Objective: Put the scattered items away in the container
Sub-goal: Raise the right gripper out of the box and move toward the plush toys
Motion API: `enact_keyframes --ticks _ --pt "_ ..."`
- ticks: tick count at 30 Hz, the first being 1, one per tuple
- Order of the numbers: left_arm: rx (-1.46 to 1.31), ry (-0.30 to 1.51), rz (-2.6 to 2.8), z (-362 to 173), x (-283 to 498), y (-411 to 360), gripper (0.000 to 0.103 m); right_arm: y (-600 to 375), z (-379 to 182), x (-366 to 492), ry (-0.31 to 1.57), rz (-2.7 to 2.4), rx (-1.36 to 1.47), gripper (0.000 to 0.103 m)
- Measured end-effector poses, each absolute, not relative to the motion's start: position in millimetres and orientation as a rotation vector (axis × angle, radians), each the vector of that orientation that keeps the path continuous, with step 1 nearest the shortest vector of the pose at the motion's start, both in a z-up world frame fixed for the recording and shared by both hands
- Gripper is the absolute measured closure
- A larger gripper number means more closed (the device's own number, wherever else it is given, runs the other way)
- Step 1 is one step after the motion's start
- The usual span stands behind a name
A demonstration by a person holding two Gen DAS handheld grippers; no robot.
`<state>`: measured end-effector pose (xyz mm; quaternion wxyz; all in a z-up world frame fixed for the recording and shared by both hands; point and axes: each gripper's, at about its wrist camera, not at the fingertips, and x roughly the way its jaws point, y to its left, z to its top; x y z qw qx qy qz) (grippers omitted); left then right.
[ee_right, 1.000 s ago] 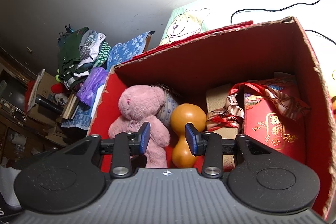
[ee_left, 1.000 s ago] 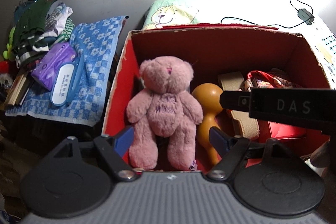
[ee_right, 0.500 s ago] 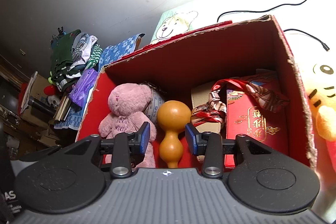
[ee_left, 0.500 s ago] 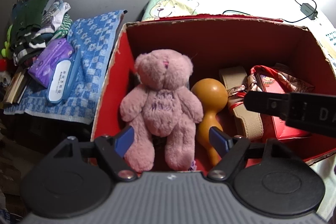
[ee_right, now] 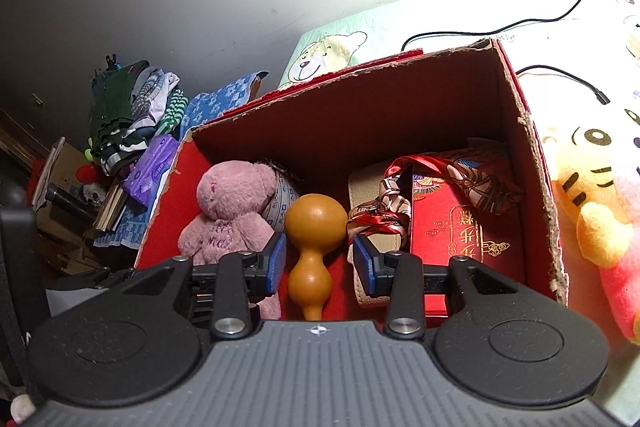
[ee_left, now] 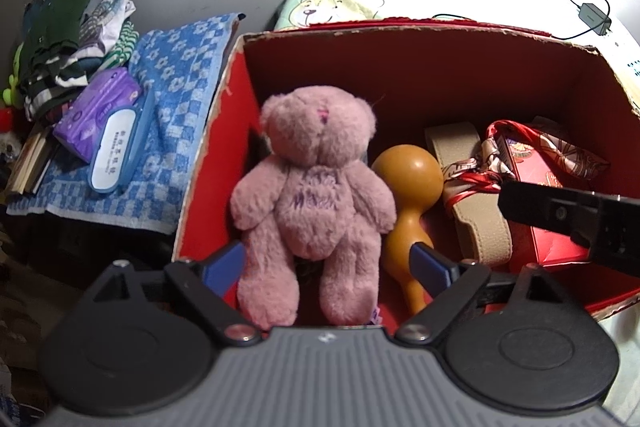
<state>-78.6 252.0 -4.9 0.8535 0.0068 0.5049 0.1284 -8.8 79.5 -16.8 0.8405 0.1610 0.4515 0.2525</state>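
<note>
Spreading wider just now, left gripper (ee_left: 326,265) stands released around the pink teddy bear (ee_left: 314,203); orange gourd (ee_right: 314,247) at three o'clock. Right gripper (ee_right: 318,265) hovers unclenched, empty, over the red box (ee_right: 536,211).

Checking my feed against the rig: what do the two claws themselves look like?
Both match: the left claw and right claw each have blue pads on black linkage arms with silver pivot screws, round black discs either side, and a ribbed grey body with a small round crosshair mark. No cables, hands or sleeves show.
</note>
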Motion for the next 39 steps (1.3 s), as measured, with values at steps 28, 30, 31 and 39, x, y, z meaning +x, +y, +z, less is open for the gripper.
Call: enact_keyframes --ticks 28,30,31,39 --pt "0.051 1.028 0.419 17 -91 227 0.008 56 -10 -17 0.922 0.608 0.362 0.062" --pt "0.054 1.017 0.435 22 -95 222 0.008 52 -8 -18 0.916 0.618 0.365 0.062" --pt "0.055 1.009 0.443 25 -97 218 0.008 50 -7 -18 0.913 0.624 0.368 0.062" --pt "0.074 0.945 0.464 49 -112 183 0.005 27 11 -27 0.853 0.694 0.375 0.061"
